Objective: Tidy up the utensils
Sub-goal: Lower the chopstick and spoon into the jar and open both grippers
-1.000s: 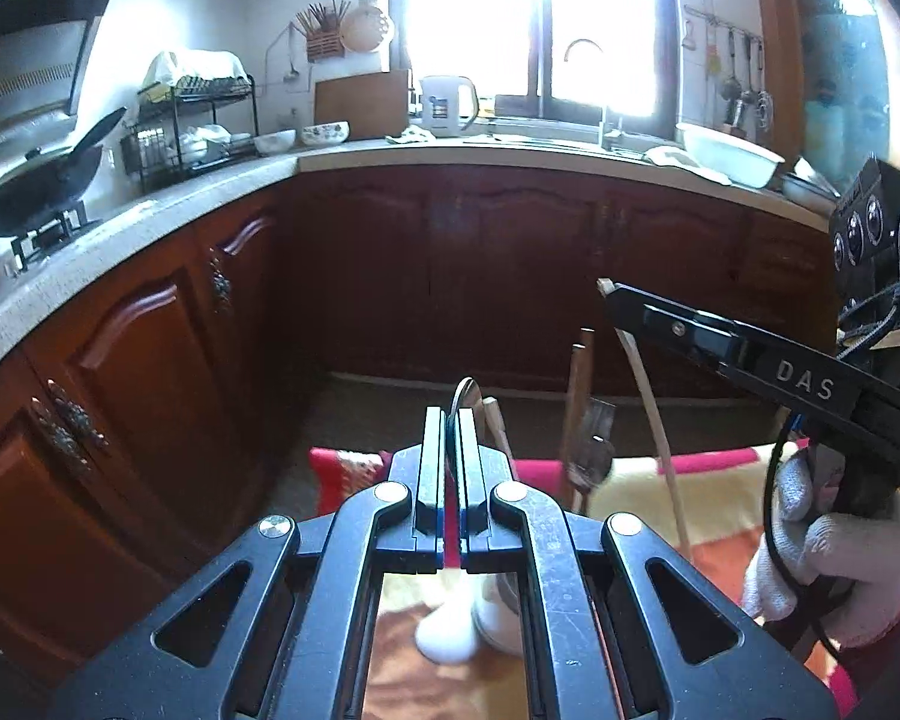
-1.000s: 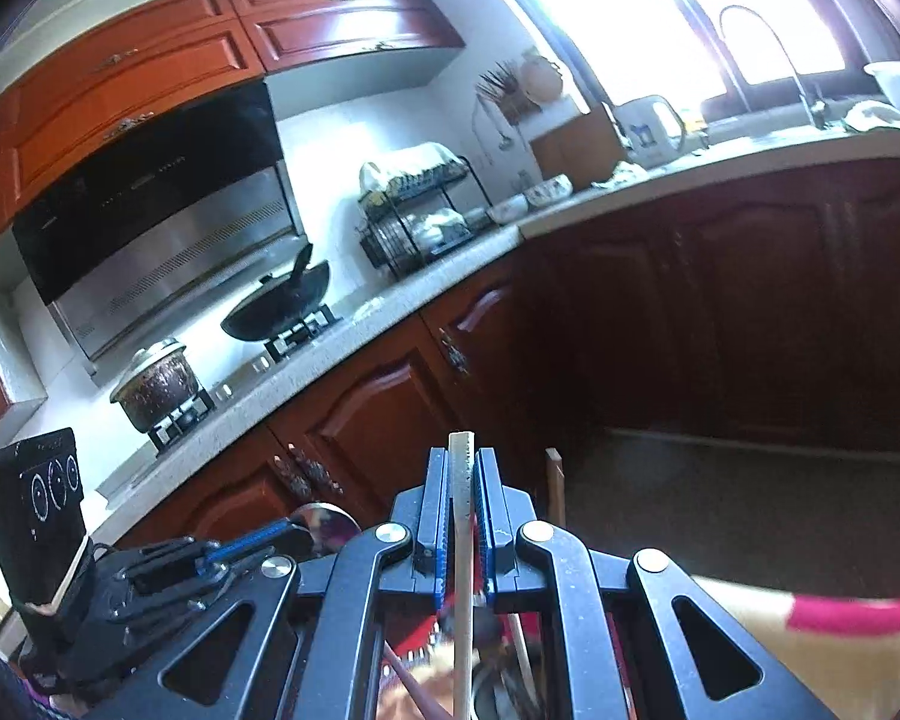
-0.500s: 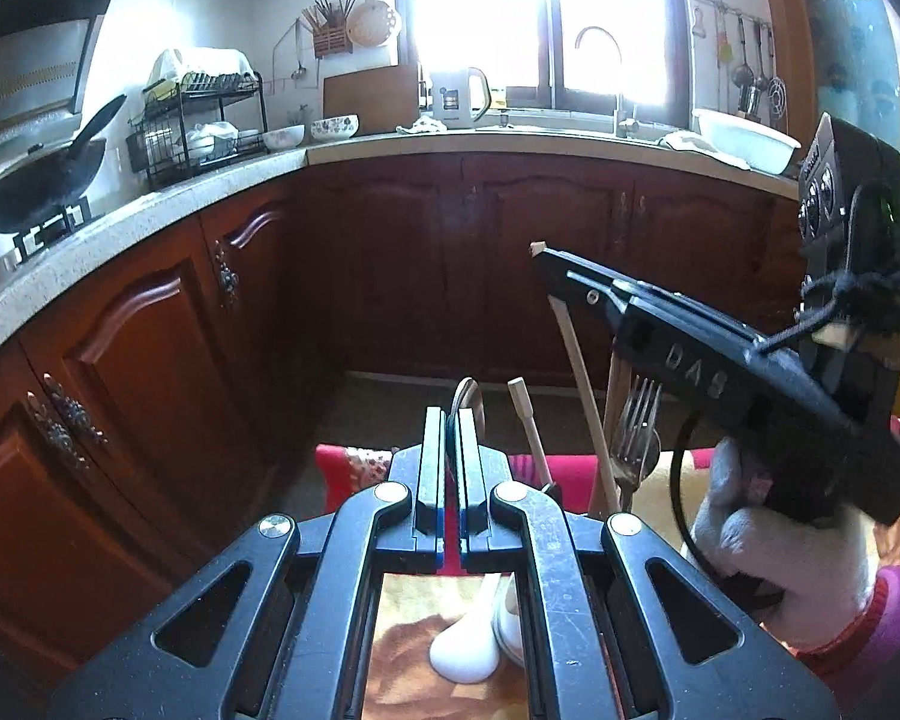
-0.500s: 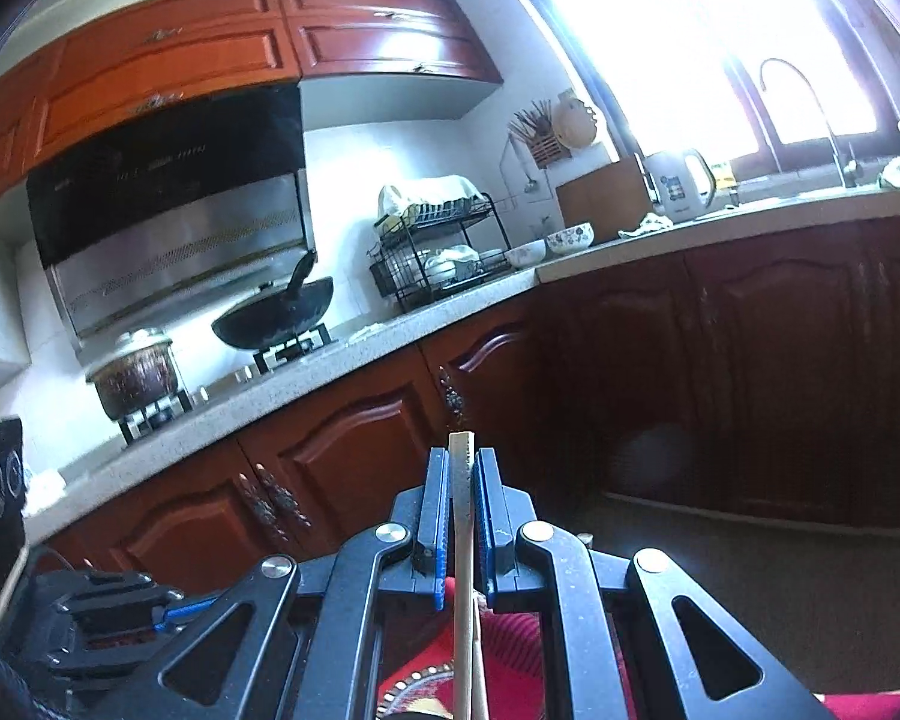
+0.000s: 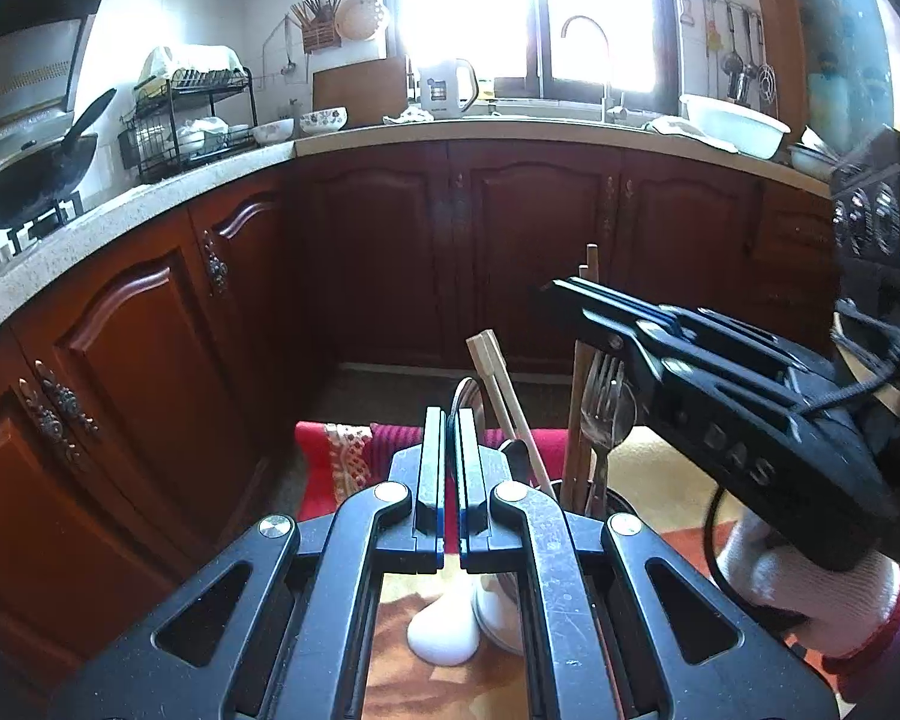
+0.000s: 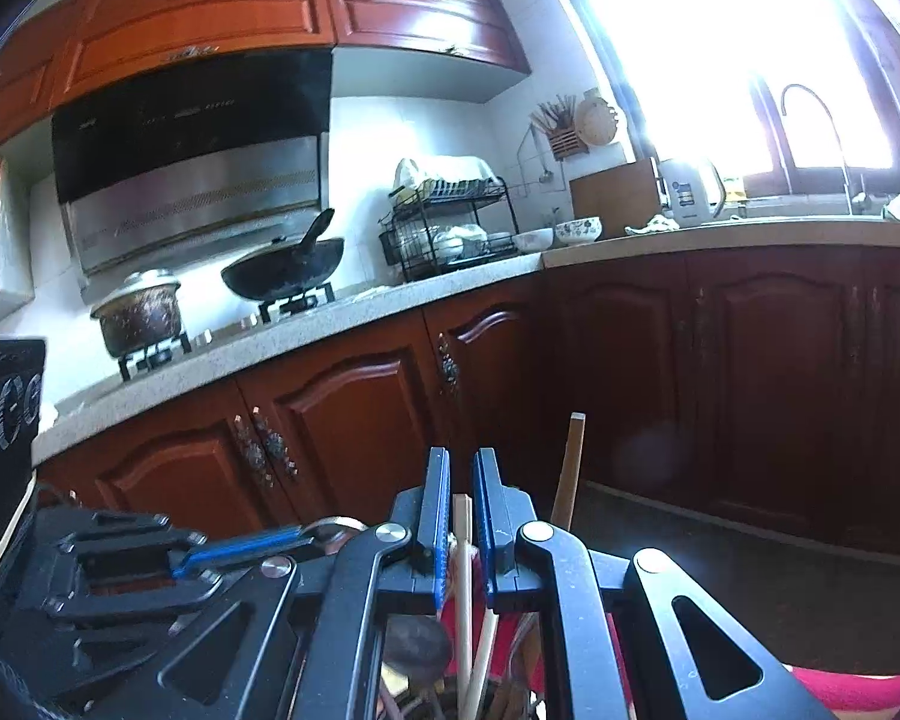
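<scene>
Pale chopsticks (image 5: 498, 384) — upright, tips down

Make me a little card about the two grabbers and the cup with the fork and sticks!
Left gripper: shut on a metal utensil
Right gripper: pads a little apart, one chopstick in the gap, not clearly pinched
Holder: dark cup holding a fork and wooden chopsticks
Underneath: red and yellow cloth
</scene>
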`<state>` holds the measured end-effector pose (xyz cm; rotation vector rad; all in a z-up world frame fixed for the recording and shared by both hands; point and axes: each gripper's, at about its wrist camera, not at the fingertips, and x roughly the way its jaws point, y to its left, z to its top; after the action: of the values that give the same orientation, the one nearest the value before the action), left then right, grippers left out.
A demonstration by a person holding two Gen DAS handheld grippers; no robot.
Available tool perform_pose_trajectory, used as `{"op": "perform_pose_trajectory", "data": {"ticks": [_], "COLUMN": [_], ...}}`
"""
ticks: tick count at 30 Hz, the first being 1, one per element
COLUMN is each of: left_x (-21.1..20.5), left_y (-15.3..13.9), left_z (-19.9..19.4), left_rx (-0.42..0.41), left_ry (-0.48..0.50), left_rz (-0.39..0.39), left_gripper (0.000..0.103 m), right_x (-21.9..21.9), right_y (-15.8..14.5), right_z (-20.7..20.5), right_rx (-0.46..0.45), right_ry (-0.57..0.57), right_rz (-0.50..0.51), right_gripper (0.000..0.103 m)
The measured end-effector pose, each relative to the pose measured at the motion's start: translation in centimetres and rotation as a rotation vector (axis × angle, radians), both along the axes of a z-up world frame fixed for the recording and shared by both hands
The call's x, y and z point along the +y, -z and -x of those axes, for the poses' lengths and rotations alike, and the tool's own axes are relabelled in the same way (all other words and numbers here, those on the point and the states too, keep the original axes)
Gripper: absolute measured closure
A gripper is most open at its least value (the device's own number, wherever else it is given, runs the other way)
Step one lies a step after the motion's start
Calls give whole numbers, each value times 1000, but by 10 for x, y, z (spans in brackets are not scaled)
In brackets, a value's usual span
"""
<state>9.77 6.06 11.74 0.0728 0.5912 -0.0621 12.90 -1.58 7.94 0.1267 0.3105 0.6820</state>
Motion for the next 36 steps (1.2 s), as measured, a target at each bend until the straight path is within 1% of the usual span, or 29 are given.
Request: {"op": "perform_pose_trajectory", "data": {"ticks": [6, 9, 15, 18, 20, 21, 23, 25, 26, 27, 31, 33, 36], "left_x": [-3, -5, -10, -10, -8, -8, -7, -5, -4, -4, -5, -5, -7], "left_y": [10, 17, 33, 39, 40, 39, 36, 30, 28, 26, 18, 16, 15], "left_z": [1, 1, -1, -1, 0, 1, 4, 8, 10, 12, 24, 29, 38], "left_rx": [35, 57, 105, 127, 131, 135, 131, 120, 114, 109, 89, 85, 78], "left_ry": [-10, -13, -22, -27, -33, -35, -36, -35, -32, -30, -39, -46, -59], "left_rz": [15, 33, 61, 77, 91, 99, 97, 110, 122, 128, 119, 121, 116], "left_gripper": [102, 101, 101, 101, 101, 100, 92, 58, 56, 55, 50, 49, 49], "right_x": [-6, -7, -13, -18, -23, -25, -30, -34, -35, -37, -40, -42, -43], "right_y": [9, 16, 27, 26, 24, 23, 20, 18, 18, 17, 16, 16, 15], "right_z": [14, 17, 29, 36, 39, 42, 47, 50, 52, 54, 60, 64, 70], "right_rx": [35, 91, 140, 155, 164, 165, 159, 166, 170, 176, 189, 199, 209], "right_ry": [-5, -6, 3, 18, 27, 29, 36, 43, 46, 56, 82, 97, 129], "right_rz": [32, 60, 115, 123, 122, 120, 123, 124, 124, 130, 164, 182, 201], "right_gripper": [96, 96, 95, 91, 83, 82, 81, 80, 79, 79, 77, 75, 69]}}
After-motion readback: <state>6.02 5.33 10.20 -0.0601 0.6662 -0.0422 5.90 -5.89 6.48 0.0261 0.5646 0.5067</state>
